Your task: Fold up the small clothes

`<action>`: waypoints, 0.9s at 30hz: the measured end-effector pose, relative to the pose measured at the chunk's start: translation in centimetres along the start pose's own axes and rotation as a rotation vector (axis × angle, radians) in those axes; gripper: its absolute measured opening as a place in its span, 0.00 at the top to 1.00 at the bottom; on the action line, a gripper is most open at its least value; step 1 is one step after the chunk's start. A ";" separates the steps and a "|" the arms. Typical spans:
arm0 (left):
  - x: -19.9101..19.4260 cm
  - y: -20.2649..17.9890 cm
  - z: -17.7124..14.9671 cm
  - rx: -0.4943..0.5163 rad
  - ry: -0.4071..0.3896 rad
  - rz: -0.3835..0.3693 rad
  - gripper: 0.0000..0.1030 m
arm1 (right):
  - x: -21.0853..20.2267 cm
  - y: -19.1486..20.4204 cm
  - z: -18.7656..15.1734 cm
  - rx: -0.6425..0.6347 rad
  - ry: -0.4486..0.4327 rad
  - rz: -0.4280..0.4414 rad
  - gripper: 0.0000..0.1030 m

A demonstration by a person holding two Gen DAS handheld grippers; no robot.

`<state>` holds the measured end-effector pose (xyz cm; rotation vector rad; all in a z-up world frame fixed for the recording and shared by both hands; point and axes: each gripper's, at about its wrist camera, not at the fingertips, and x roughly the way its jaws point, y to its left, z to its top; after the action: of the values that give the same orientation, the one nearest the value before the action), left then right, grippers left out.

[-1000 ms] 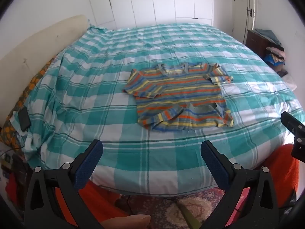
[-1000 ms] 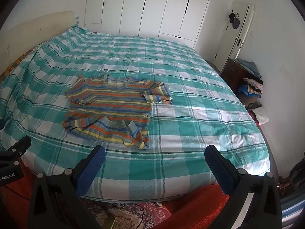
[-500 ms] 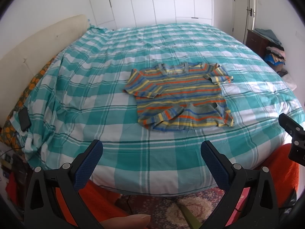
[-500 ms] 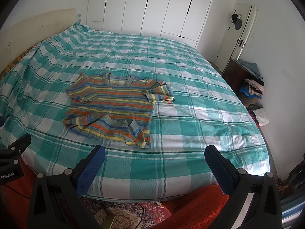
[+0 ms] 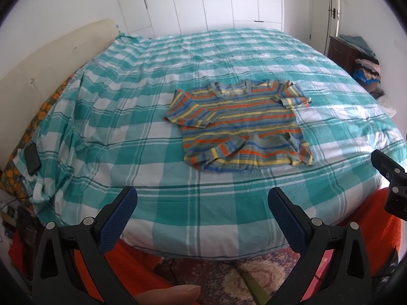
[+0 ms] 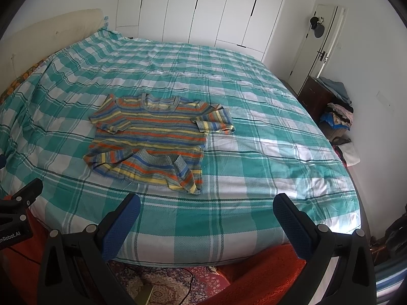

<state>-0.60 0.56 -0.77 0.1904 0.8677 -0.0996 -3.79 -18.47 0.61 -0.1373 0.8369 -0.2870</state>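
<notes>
A small striped T-shirt (image 5: pixel 241 124) lies flat on the green checked bedspread (image 5: pixel 127 127), neck away from me, its lower hem rumpled and partly turned up. It also shows in the right wrist view (image 6: pixel 150 137). My left gripper (image 5: pixel 202 203) is open and empty, held off the near edge of the bed, short of the shirt. My right gripper (image 6: pixel 207 208) is open and empty too, near the bed's front edge, to the right of the shirt's hem.
A black phone (image 5: pixel 31 155) lies on the bed's left side. A dark cabinet with piled clothes (image 6: pixel 335 111) stands at the right wall. White wardrobe doors (image 6: pixel 203 12) are behind the bed. An orange cloth (image 6: pixel 254 274) and a patterned rug (image 5: pixel 229 267) lie below.
Both grippers have drifted slightly forward and up toward the bed. The shirt has not moved. Both stay open.
</notes>
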 end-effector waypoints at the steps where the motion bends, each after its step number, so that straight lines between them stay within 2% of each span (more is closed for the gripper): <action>1: 0.0 0.0 -0.1 0.000 0.000 0.000 0.01 | 0.0 0.0 0.0 -0.001 0.000 -0.001 0.00; 27: 1.3 0.5 -0.6 0.009 0.021 0.021 0.01 | 0.8 0.2 -0.4 0.007 0.011 0.011 0.00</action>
<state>-0.15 1.19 -2.07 0.2093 0.8863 -0.0826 -3.53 -18.52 -0.22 -0.1243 0.8477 -0.2806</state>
